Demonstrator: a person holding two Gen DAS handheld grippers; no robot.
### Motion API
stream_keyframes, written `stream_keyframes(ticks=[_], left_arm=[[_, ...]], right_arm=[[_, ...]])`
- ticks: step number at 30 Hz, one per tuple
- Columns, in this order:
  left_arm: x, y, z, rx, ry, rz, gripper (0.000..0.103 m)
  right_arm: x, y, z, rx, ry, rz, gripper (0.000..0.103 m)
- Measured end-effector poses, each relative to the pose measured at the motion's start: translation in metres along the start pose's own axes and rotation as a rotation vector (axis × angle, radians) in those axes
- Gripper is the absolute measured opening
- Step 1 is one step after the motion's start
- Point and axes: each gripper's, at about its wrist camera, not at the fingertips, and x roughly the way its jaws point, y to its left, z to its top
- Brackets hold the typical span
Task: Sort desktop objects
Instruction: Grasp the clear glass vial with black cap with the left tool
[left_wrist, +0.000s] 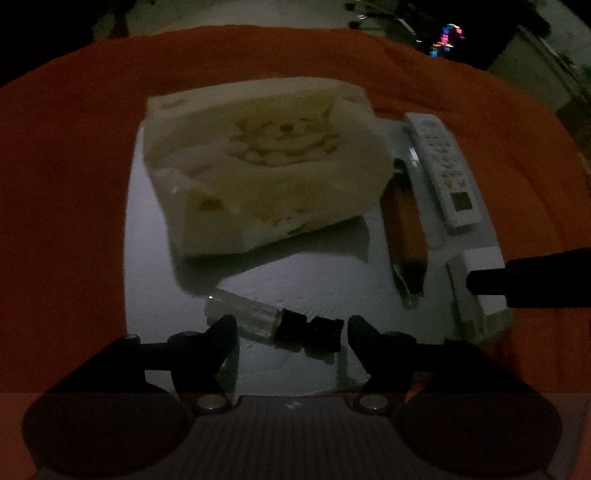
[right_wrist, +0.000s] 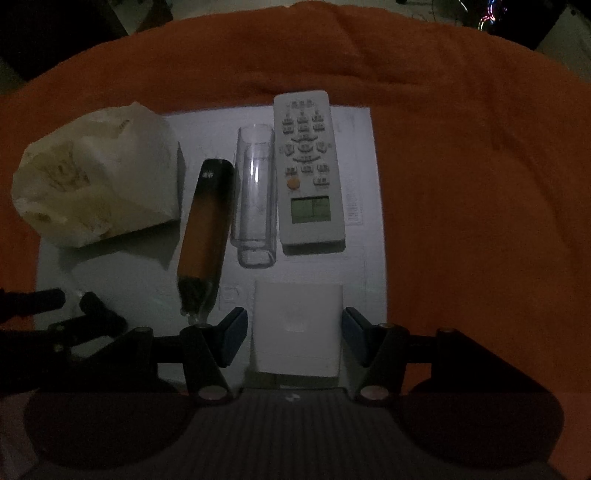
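Note:
A small clear bottle with a black cap (left_wrist: 258, 317) lies on the white sheet (left_wrist: 314, 273), between the fingers of my left gripper (left_wrist: 290, 332). The jaws stand apart and do not press it. My right gripper (right_wrist: 293, 332) straddles a white box (right_wrist: 297, 325), with a thin gap showing beside its left blue pad. Further back on the sheet lie a tissue pack (left_wrist: 266, 166) with a bear print, an orange-brown tube (right_wrist: 205, 229), a clear case (right_wrist: 255, 195) and a white remote (right_wrist: 308, 166). One right gripper finger (left_wrist: 480, 282) shows over the box in the left wrist view.
An orange cloth (right_wrist: 480, 184) covers the table around the white sheet. Dark room clutter and coloured lights (left_wrist: 448, 37) sit beyond the far edge. In the right wrist view the left gripper (right_wrist: 70, 301) is at the sheet's near left corner.

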Motion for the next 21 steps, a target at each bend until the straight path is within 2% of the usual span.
stream_keyframes(ticks=[4, 5, 6, 11, 21], left_arm=[[0.000, -0.006, -0.002, 0.069, -0.015, 0.034, 0.082], [-0.001, -0.007, -0.002, 0.084, -0.019, 0.043, 0.091], [-0.002, -0.008, -0.002, 0.099, -0.023, 0.053, 0.094], [-0.007, -0.007, 0.003, 0.122, -0.053, 0.090, 0.098], [0.015, -0.012, 0.004, 0.152, -0.023, 0.097, 0.098]], right_arm=[[0.006, -0.001, -0.002, 0.012, 0.029, -0.001, 0.062], [0.007, -0.002, -0.002, 0.019, 0.035, -0.001, 0.064], [0.009, -0.002, -0.002, 0.022, 0.040, -0.003, 0.069], [0.012, 0.002, -0.001, 0.017, 0.040, -0.004, 0.071], [0.015, 0.007, -0.004, -0.007, 0.042, -0.021, 0.071]])
